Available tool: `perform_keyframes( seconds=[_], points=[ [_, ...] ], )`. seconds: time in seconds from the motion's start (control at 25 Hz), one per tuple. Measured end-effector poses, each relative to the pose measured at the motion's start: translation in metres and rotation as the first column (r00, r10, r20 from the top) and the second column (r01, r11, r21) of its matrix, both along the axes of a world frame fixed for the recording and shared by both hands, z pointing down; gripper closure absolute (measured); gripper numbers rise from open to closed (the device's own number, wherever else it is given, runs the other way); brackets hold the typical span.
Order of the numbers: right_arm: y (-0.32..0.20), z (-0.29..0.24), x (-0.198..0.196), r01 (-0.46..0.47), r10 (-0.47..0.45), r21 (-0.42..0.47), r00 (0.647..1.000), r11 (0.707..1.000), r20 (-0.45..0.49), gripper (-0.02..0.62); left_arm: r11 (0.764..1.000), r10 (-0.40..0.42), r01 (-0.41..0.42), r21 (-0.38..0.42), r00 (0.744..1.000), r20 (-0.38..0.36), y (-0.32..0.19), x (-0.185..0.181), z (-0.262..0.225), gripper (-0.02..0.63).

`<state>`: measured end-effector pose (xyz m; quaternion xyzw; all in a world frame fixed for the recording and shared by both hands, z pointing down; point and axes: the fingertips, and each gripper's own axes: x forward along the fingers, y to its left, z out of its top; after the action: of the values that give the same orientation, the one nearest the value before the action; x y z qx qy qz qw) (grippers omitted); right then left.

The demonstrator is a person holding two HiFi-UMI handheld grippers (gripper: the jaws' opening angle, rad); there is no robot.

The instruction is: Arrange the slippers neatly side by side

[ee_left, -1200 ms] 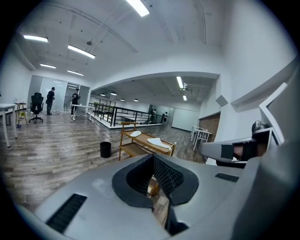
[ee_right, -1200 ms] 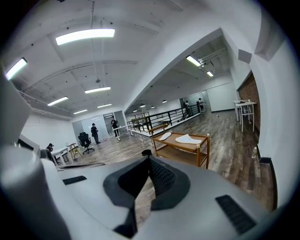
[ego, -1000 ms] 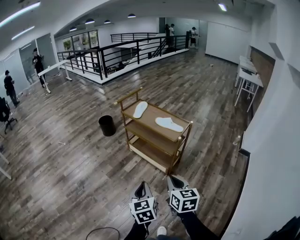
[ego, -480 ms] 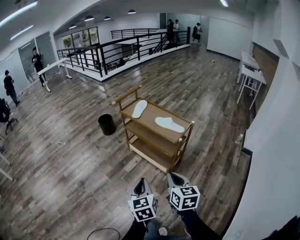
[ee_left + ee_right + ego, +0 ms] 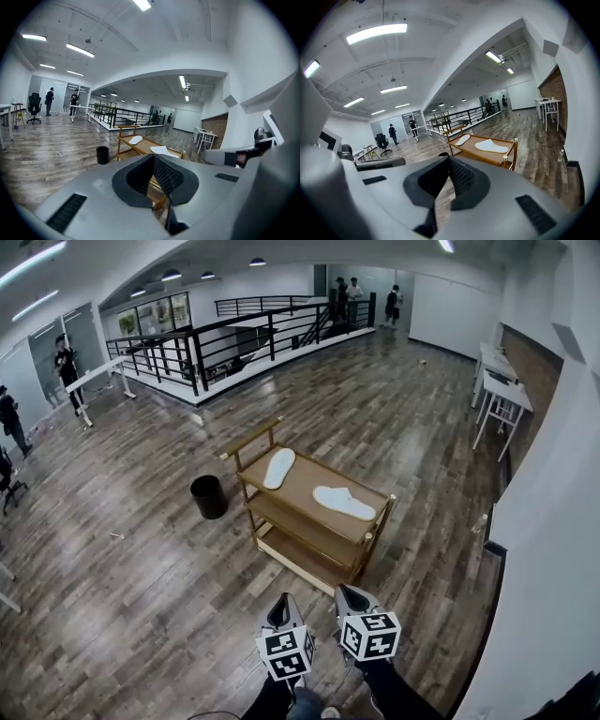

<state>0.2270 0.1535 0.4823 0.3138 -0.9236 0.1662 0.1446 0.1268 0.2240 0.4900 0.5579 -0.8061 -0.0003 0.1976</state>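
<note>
As left claw and right claw hang clenched, empty, at 6 o'clock, the cart stands at 12.
One slipper lies at its top's 10 o'clock, the other slipper apart at 3 o'clock.

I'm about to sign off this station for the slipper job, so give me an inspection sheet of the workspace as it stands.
Surface: wooden cart, top shelf bare apart from the slippers.
Job's things: far slipper and near slipper, both white, lie on the top shelf apart and at different angles, not side by side.
Clutter: black bin on the floor beside the cart.
Grippers: left gripper and right gripper both shut, holding nothing, short of the cart.
Cables: nothing seen.
Surroundings: wood-plank floor, black railing, white tables by the right wall, people far off.
</note>
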Motion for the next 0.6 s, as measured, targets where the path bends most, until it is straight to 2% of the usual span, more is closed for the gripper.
perform_keyframes(
  seconds=[0.6],
  points=[
    [-0.058, 0.010, -0.101, -0.053, 0.053, 0.004, 0.999, 0.999, -0.008, 0.597, 0.999, 0.042, -0.042, 0.004, 0.999, -0.006, -0.055, -0.105, 0.013, 0.606]
  ],
)
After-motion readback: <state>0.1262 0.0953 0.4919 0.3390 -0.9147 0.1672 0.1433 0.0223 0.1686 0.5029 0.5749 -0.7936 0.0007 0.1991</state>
